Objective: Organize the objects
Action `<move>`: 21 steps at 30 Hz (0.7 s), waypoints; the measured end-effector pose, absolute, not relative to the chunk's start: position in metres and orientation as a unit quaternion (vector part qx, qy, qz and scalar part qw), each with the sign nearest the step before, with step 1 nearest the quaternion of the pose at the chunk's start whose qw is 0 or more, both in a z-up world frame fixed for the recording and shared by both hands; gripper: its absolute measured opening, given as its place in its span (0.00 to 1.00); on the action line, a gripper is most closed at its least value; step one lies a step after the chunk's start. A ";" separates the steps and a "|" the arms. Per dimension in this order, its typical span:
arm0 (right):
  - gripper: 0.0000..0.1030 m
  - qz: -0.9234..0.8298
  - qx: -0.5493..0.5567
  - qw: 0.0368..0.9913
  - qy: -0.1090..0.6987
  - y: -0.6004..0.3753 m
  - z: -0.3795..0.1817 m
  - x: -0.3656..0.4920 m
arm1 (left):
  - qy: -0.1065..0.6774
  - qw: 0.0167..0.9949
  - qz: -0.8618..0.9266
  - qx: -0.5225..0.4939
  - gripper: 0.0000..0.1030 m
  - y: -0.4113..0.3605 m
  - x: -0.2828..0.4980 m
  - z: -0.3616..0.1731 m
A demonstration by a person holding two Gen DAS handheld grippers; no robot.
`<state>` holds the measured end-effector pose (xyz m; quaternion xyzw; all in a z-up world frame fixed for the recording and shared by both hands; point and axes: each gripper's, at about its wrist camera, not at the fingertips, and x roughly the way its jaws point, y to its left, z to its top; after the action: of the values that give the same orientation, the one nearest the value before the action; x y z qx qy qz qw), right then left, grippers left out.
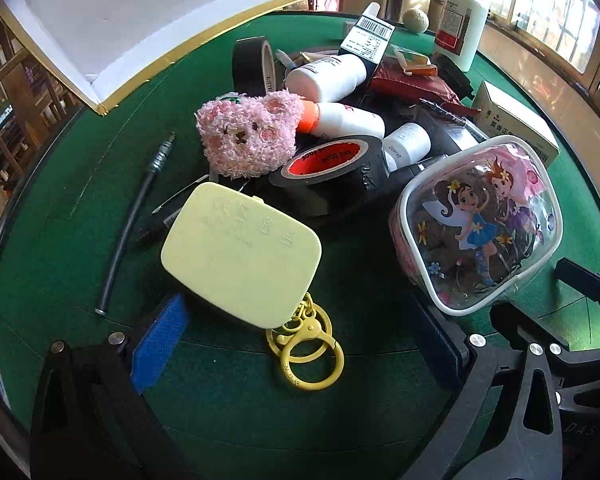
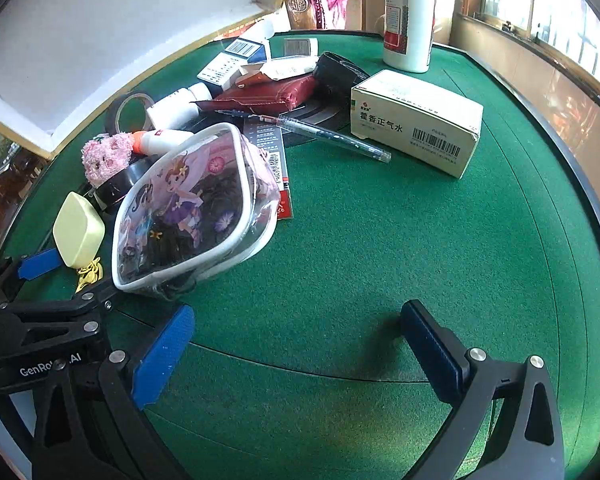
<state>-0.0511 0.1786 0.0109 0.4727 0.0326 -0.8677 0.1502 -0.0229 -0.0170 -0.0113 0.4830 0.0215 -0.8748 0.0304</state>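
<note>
you work on a round green felt table (image 2: pixel 380 248) by bright windows. your left gripper (image 1: pixel 300 344) gapes wide around the yellow case (image 1: pixel 240 256), clutter piled at twelve o'clock. your right gripper (image 2: pixel 296 344) hangs spread, empty, over bare felt.

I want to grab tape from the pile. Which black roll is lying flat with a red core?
The black tape roll beside the pink plush bear; the other roll, further back, stands on edge with a pale core.
</note>
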 end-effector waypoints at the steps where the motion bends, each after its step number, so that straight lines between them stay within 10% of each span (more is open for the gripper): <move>1: 1.00 -0.868 0.473 0.150 0.033 0.178 0.011 -0.051 | 0.022 0.030 -0.875 0.483 1.00 -0.017 -0.023 -0.011; 21: 1.00 -0.860 0.475 0.164 0.085 0.171 0.006 -0.052 | 0.022 0.032 -0.875 0.483 1.00 -0.014 -0.025 -0.014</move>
<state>-0.0518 0.1706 0.0063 0.4755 0.0853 -0.8601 0.1639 -0.0247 -0.0138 -0.0145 0.4830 0.0223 -0.8748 0.0316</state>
